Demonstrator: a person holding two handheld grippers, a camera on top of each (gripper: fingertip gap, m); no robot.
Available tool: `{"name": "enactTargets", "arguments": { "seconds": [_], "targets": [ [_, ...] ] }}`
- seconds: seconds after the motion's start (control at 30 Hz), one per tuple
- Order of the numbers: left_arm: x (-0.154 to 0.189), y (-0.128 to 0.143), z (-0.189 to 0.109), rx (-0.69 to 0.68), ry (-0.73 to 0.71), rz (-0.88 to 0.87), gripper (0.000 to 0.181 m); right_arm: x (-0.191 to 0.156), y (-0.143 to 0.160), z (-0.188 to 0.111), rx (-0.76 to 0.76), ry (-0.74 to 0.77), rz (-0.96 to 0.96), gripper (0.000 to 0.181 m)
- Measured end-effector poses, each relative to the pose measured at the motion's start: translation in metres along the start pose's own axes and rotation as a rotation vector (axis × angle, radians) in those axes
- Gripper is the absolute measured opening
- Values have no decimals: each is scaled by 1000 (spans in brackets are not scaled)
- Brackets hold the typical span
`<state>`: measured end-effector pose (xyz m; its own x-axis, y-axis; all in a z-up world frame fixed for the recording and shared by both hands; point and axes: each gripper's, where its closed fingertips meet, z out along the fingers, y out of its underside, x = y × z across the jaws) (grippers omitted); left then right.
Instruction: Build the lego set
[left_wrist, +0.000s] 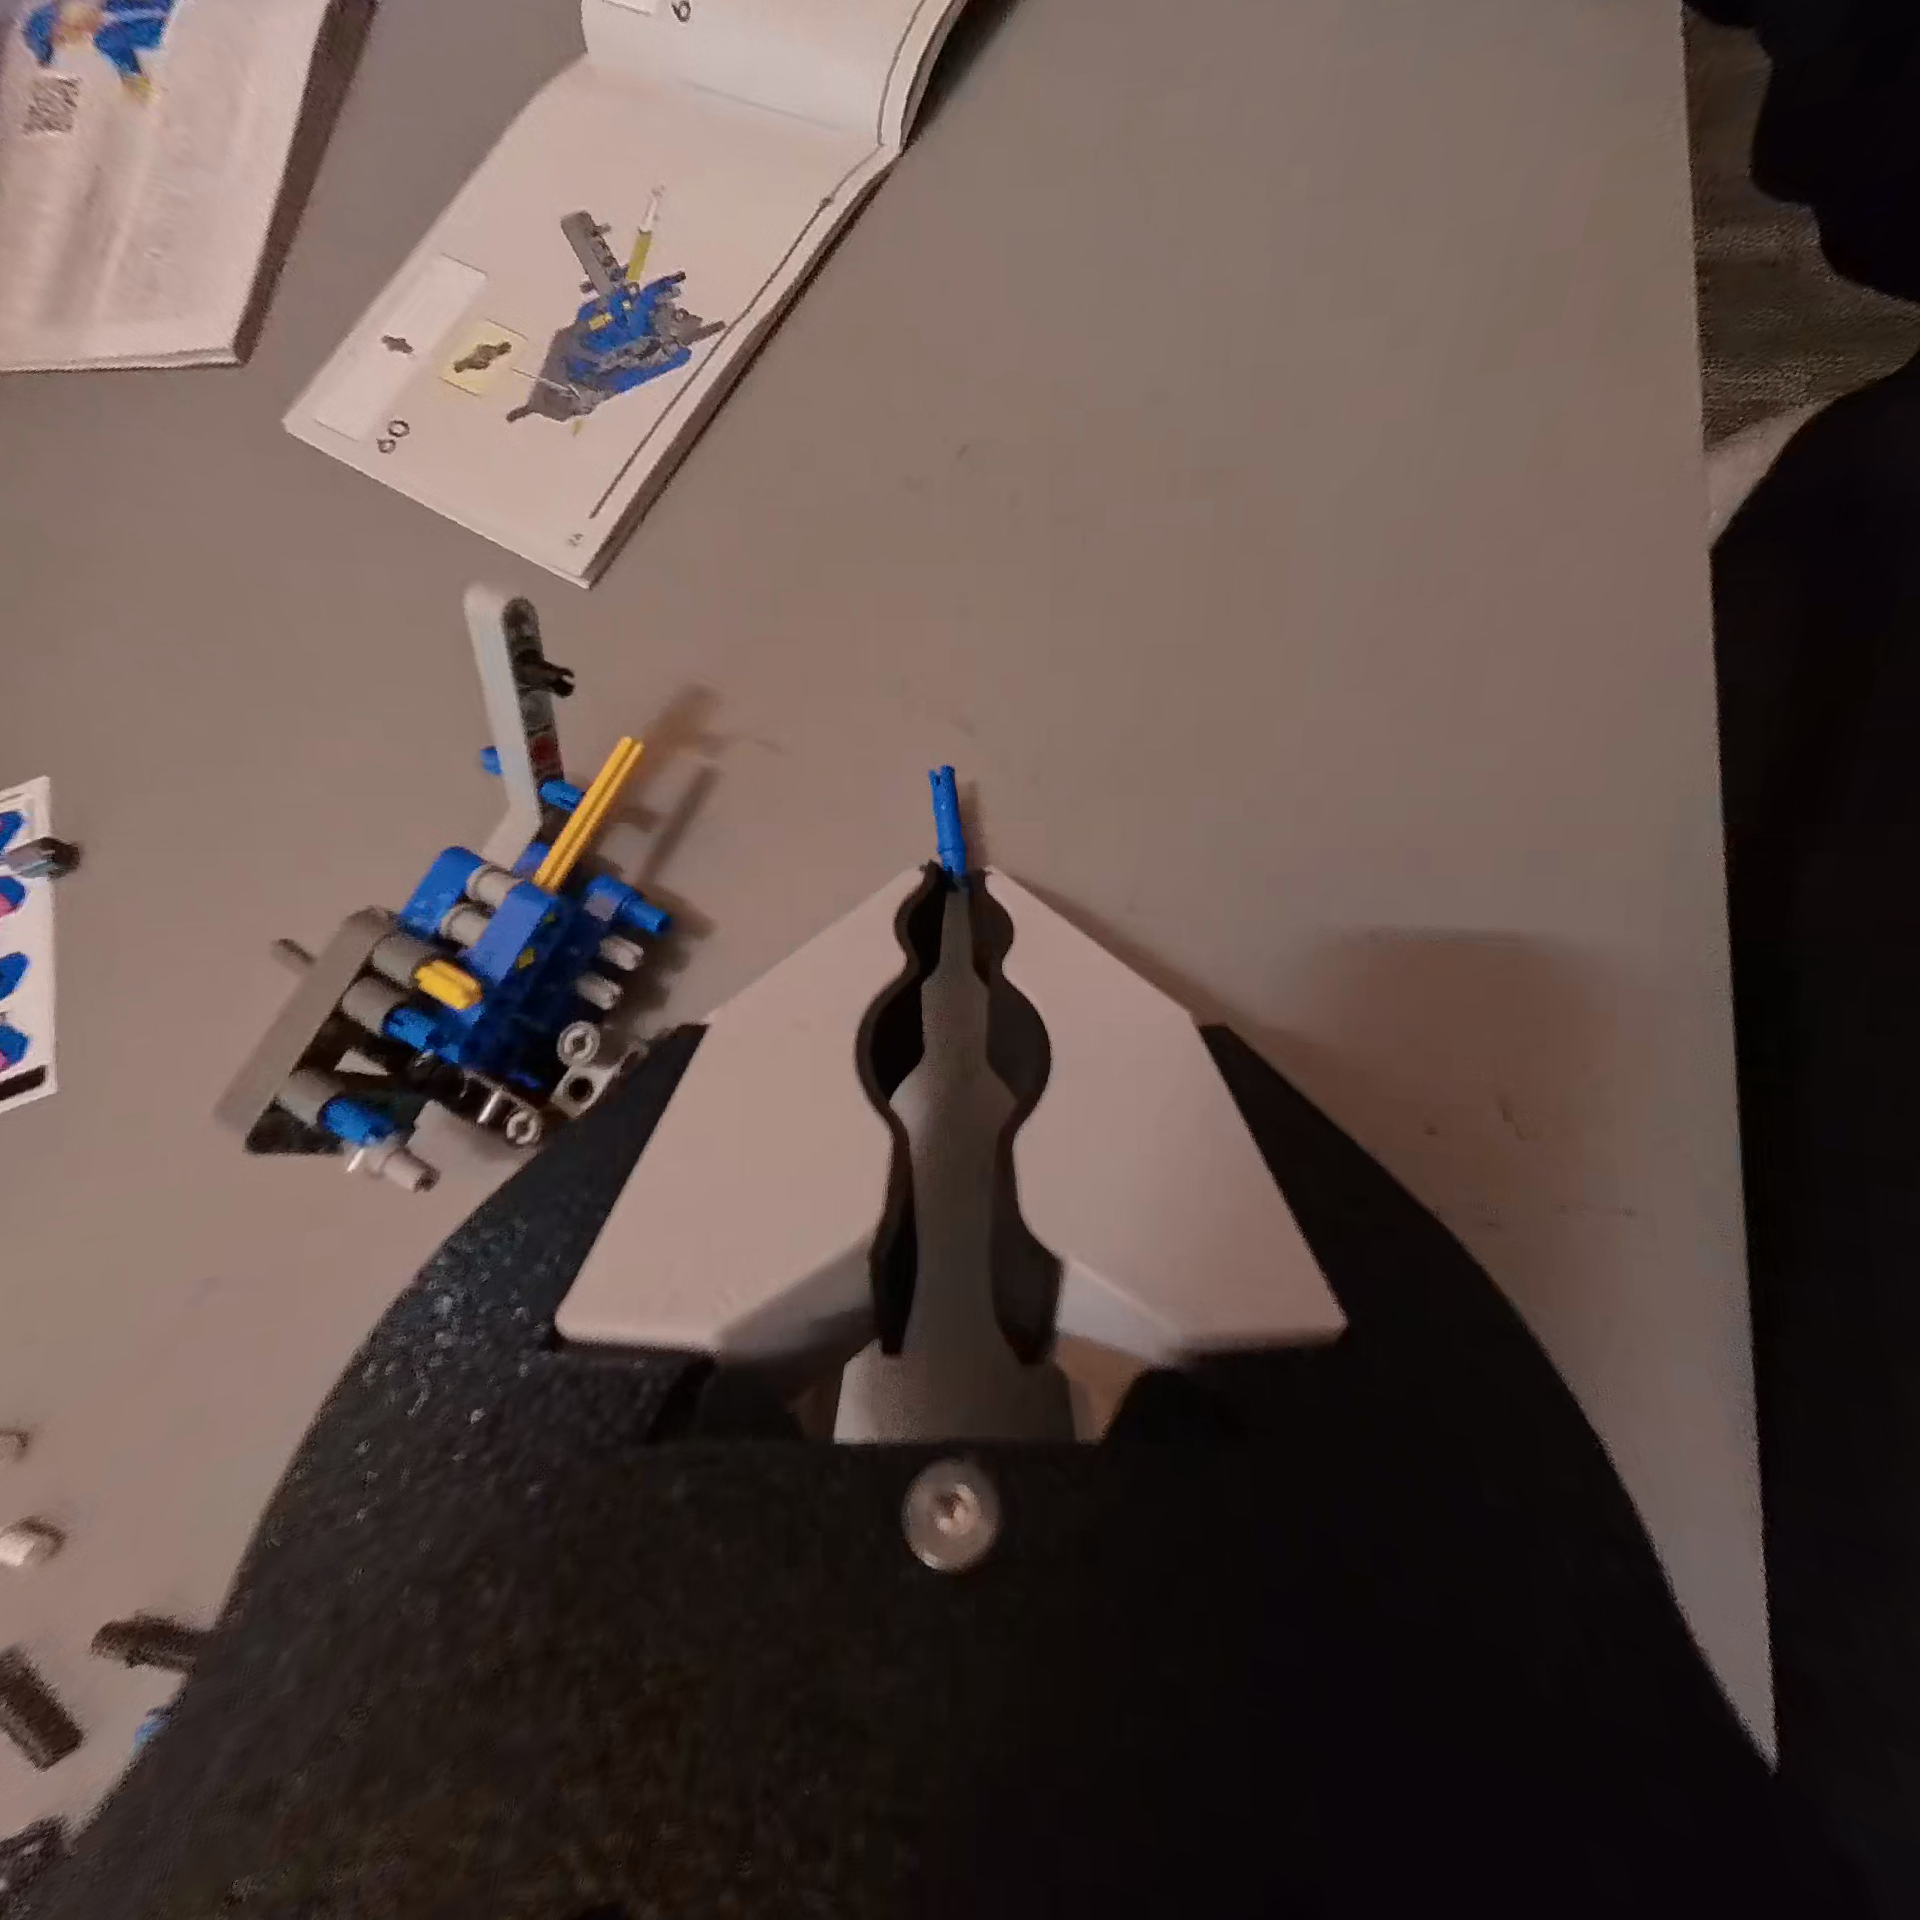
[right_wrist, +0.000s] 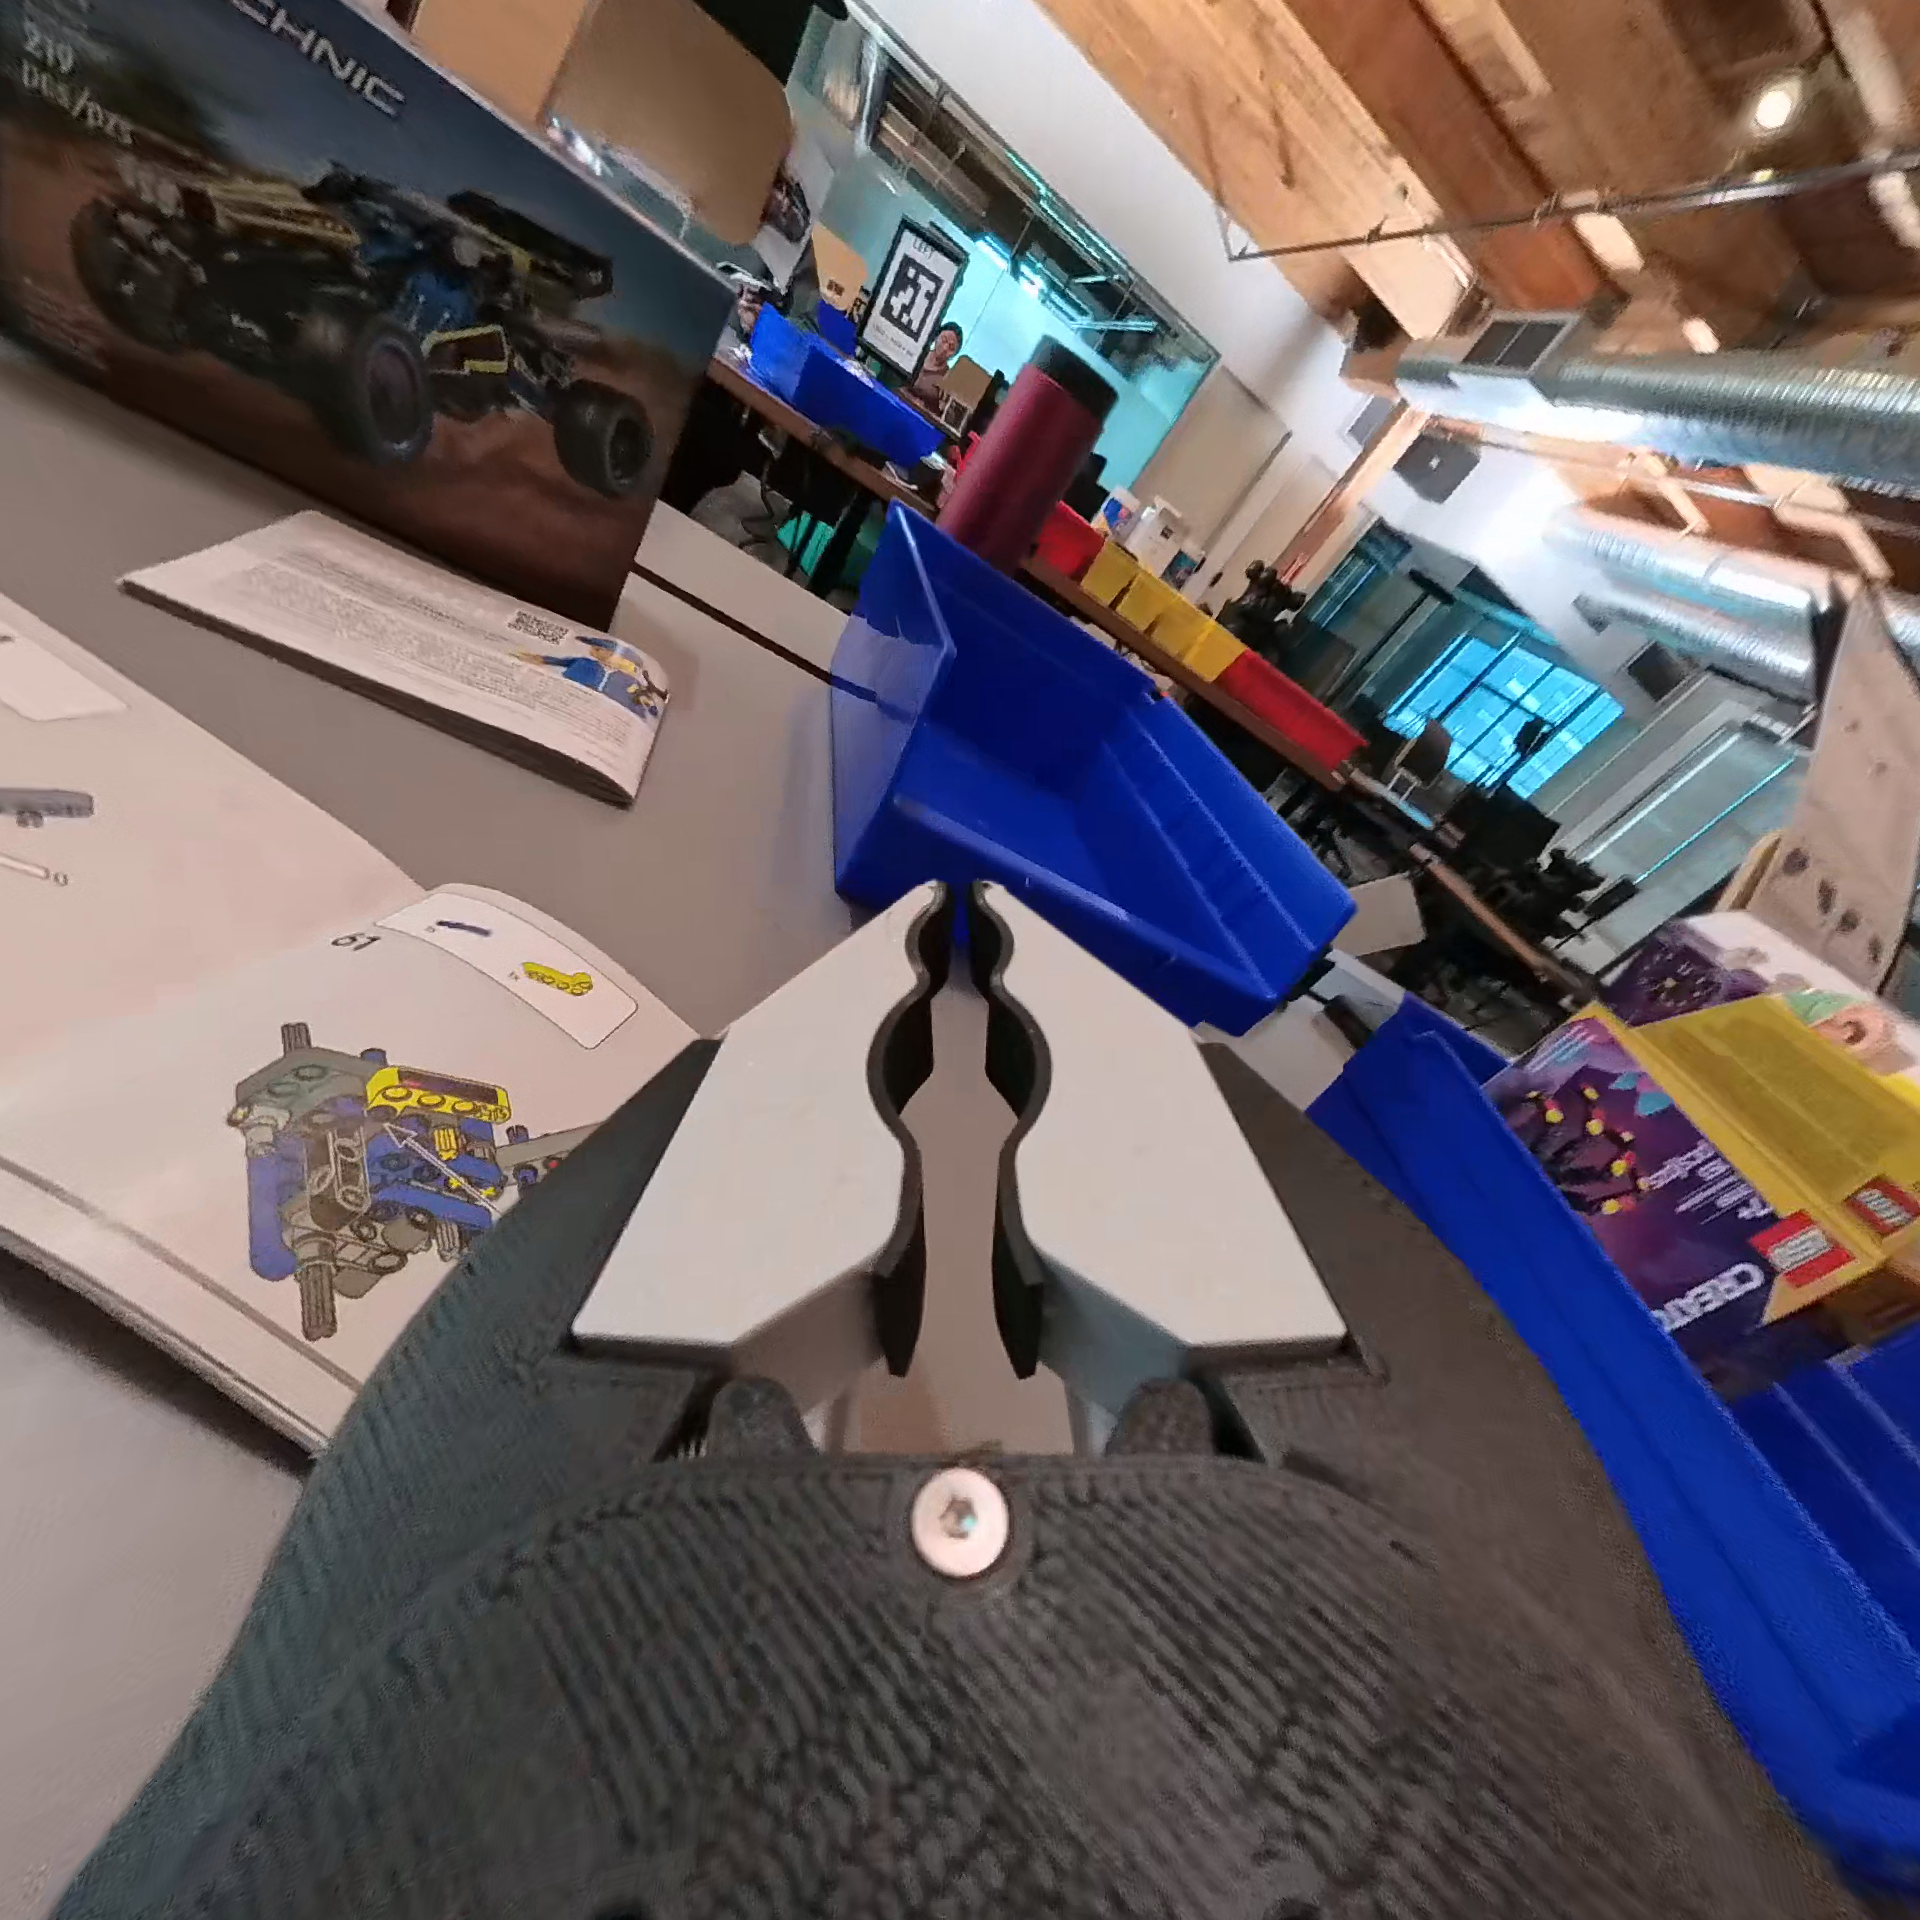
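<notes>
- Pinching a small blue pin (left_wrist: 943, 816) by one end only at the very tips of the left gripper (left_wrist: 954, 875), jaws nearly shut, centre of frame above bare table (left_wrist: 1299, 520).
- Risking a slip or twist from so shallow a hold.
- Lying left of centre, apart: the half-built model (left_wrist: 457, 977); misaligning on insertion possible, possibly shoving it.
- Idling almost closed with apparently nothing held: the right gripper (right_wrist: 961, 902), before a blue bin (right_wrist: 1060, 769).

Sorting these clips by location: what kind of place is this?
Probably a shared workshop or lab: long tables with coloured bins, exposed metal ducts under a wooden ceiling.
</notes>
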<state>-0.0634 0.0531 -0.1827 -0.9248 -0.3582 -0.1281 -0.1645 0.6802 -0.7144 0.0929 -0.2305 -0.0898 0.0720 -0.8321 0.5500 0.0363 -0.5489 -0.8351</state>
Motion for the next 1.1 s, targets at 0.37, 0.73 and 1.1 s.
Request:
{"name": "enactTargets", "arguments": {
  "seconds": [0.37, 0.73, 1.1],
  "targets": [
    [-22, 1, -33, 113, -81, -143, 18, -14, 1, 3, -8, -48, -59, 2],
    [-91, 160, -195, -202, -315, -424, 14, -24, 1, 6, -27, -60, -119, 2],
    [-77, 174, -165, -243, -287, -406, 3, -31, -8, 1, -9, -86, -150, 3]
  ]
}}
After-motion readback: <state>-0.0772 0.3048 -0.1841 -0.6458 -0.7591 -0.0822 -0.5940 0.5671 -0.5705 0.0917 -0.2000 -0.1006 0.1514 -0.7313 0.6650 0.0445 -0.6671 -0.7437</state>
